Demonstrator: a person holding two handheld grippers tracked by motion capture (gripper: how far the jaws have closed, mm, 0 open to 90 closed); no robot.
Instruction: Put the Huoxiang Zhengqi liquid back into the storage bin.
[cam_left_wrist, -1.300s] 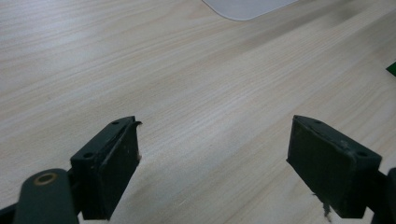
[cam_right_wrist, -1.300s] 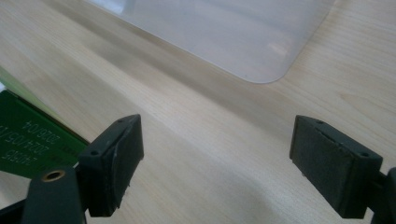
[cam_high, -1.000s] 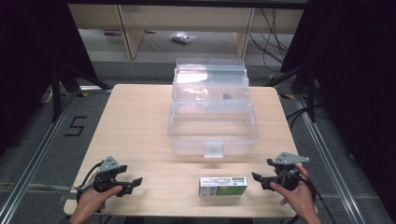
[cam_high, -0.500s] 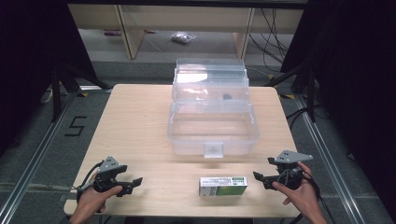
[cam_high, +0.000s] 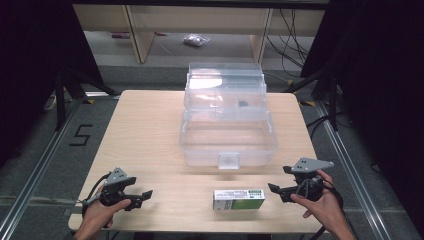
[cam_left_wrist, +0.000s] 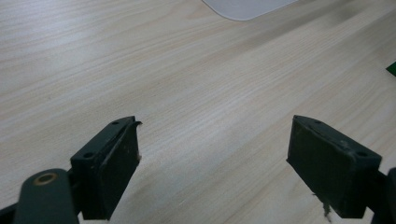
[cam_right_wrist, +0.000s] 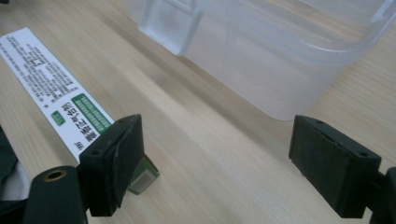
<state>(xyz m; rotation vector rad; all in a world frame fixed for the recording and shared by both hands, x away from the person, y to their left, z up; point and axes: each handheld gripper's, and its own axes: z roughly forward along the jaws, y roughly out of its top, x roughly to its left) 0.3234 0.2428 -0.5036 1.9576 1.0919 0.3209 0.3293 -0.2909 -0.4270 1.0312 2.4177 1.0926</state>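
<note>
Near the front edge of the table (cam_high: 150, 130), the left gripper (cam_high: 142, 195) rests low over bare wood with its jaws spread wide and nothing between them. The right gripper (cam_high: 276, 190) sits at the other side, jaws just as wide and empty, pointed toward the small green and white box (cam_high: 239, 198) that lies flat between the two hands. In the right gripper view the box (cam_right_wrist: 60, 93) reaches up to the nearer jaw and its corner seems to slip under that jaw, though contact cannot be confirmed.

Beyond the box stands the clear plastic bin (cam_high: 227, 135), lid thrown back, its front latch (cam_high: 228, 160) facing the person and near the box.

The likely trouble is the approach. The box is light and lies flat, so a jaw that meets its end before the other jaw is in place would probably push it along the wood or spin it rather than catch it. A shallow pinch on one corner could let it swing and drop short of the bin. If carried low, it might strike the bin's front wall or latch.
</note>
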